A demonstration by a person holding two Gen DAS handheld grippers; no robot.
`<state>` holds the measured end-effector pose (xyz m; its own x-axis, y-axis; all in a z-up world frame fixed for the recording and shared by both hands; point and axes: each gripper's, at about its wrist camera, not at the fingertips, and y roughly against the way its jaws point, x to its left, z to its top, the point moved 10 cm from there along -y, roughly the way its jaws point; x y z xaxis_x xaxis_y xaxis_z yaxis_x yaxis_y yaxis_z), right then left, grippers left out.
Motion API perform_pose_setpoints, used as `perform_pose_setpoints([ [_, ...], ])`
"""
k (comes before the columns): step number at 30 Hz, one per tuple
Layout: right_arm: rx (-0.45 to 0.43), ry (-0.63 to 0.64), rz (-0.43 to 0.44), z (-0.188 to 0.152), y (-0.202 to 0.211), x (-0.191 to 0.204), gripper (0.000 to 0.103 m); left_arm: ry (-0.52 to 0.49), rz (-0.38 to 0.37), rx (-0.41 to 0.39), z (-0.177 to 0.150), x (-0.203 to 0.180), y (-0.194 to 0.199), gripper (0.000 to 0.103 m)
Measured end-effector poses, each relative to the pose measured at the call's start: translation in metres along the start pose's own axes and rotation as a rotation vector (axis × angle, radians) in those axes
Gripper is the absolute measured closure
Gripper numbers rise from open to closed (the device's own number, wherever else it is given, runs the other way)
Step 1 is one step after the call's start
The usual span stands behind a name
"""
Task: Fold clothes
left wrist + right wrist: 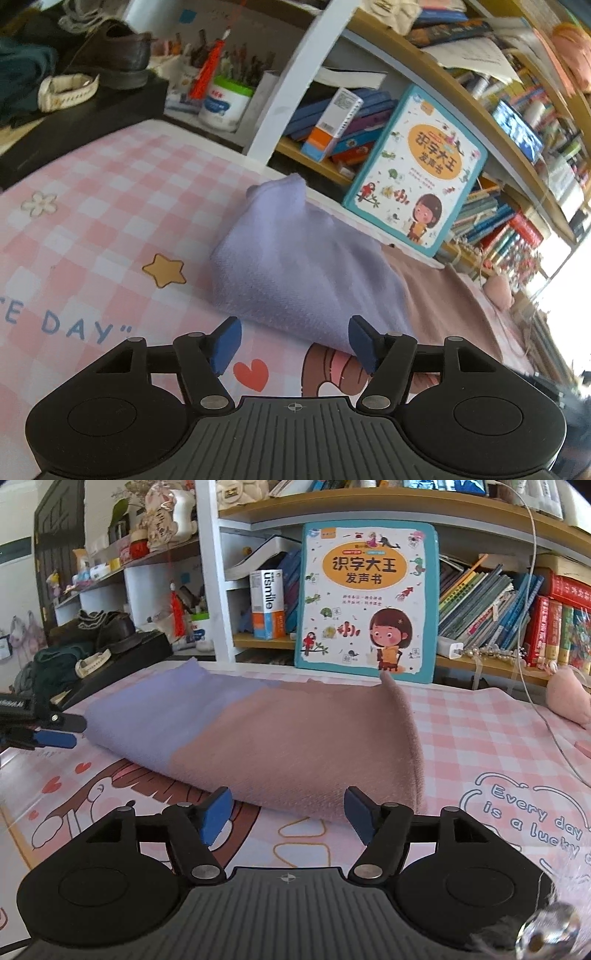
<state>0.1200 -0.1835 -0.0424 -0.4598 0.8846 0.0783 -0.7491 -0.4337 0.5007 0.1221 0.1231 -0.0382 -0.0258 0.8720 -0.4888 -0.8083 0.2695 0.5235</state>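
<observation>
A folded cloth, lavender at one end and dusty pink at the other, lies on the pink checked table mat (92,206). In the left wrist view its lavender end (295,266) fills the middle, just ahead of my open, empty left gripper (293,343). In the right wrist view the pink part (303,746) lies just ahead of my open, empty right gripper (286,818); the lavender part (155,709) is to its left. The left gripper (55,734) shows at that view's left edge, beside the lavender end.
A large children's book (365,602) leans against the bookshelf behind the cloth. A black box (77,114) with a brown shoe stands at the back left. A pink soft toy (569,694) and a white cable (546,716) lie at the right.
</observation>
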Motion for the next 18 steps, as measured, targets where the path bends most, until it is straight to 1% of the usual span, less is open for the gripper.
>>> perform_pose_setpoints([
  [7, 0.009, 0.015, -0.019, 0.004, -0.002, -0.006, 0.037, 0.142, -0.004, 0.006, 0.002, 0.018, -0.01, 0.038],
  [10, 0.01, 0.01, -0.029, 0.01, -0.004, -0.015, 0.037, 0.185, -0.002, 0.001, 0.003, 0.024, -0.013, 0.038],
  [14, 0.016, 0.033, -0.048, 0.017, -0.011, -0.027, 0.038, 0.23, -0.003, -0.015, 0.008, 0.028, -0.016, 0.038],
  [16, 0.022, 0.041, -0.056, 0.02, -0.017, -0.034, 0.042, 0.276, 0.001, -0.038, 0.011, 0.033, -0.017, 0.039],
  [17, 0.027, 0.036, -0.059, 0.021, -0.02, -0.038, 0.047, 0.298, 0.0, -0.048, 0.012, 0.035, -0.018, 0.041],
  [18, 0.03, 0.029, -0.06, 0.023, -0.023, -0.041, 0.057, 0.321, -0.005, -0.057, 0.013, 0.037, -0.018, 0.041],
])
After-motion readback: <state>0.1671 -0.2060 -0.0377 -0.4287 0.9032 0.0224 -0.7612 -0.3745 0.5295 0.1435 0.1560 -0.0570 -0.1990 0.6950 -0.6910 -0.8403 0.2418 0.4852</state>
